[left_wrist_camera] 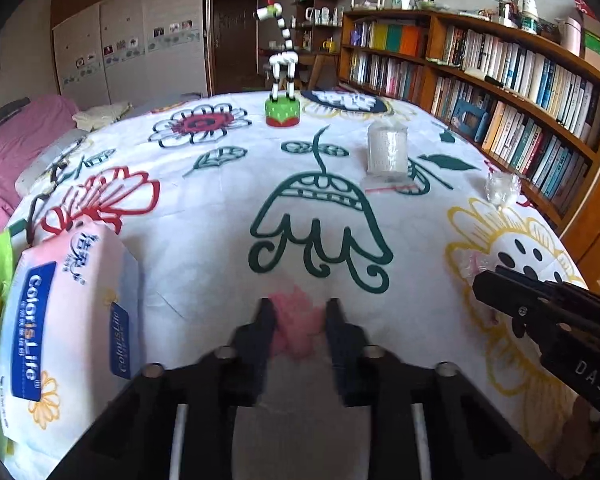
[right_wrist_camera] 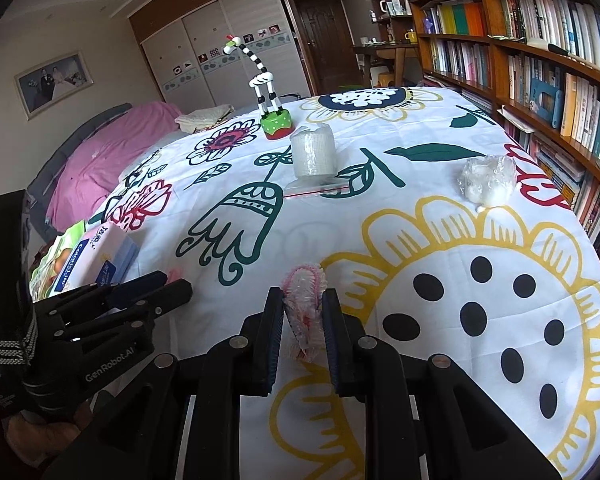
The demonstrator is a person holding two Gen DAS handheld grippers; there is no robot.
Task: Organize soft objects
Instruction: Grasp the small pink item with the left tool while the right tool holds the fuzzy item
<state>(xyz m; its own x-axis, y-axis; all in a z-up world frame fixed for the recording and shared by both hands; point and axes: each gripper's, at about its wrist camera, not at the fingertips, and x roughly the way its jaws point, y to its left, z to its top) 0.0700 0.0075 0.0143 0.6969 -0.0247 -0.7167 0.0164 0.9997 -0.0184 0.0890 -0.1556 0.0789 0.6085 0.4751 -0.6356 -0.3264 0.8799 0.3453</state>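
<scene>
My left gripper (left_wrist_camera: 300, 306) is low over the flowered tablecloth (left_wrist_camera: 220, 208), shut on a fluffy pink soft object (left_wrist_camera: 296, 334) that fills the gap between its fingers. My right gripper (right_wrist_camera: 303, 296) is shut on a clear-wrapped bundle with pink frilly trim (right_wrist_camera: 303, 280), which stands upright between the pads. In the right wrist view the left gripper (right_wrist_camera: 178, 284) lies to the left with a bit of pink at its tip. The left wrist view shows the right gripper (left_wrist_camera: 482, 284) at the right edge, with the clear-wrapped bundle (left_wrist_camera: 471, 263) at its tip.
A tissue pack (left_wrist_camera: 60, 312) lies at the table's near left on a green packet. Further back a bagged white roll (right_wrist_camera: 314, 152) stands, with a bag of cotton balls (right_wrist_camera: 488, 180) to the right. A bead giraffe toy (left_wrist_camera: 282, 112) is at the far edge. Bookshelves (right_wrist_camera: 560, 80) line the right.
</scene>
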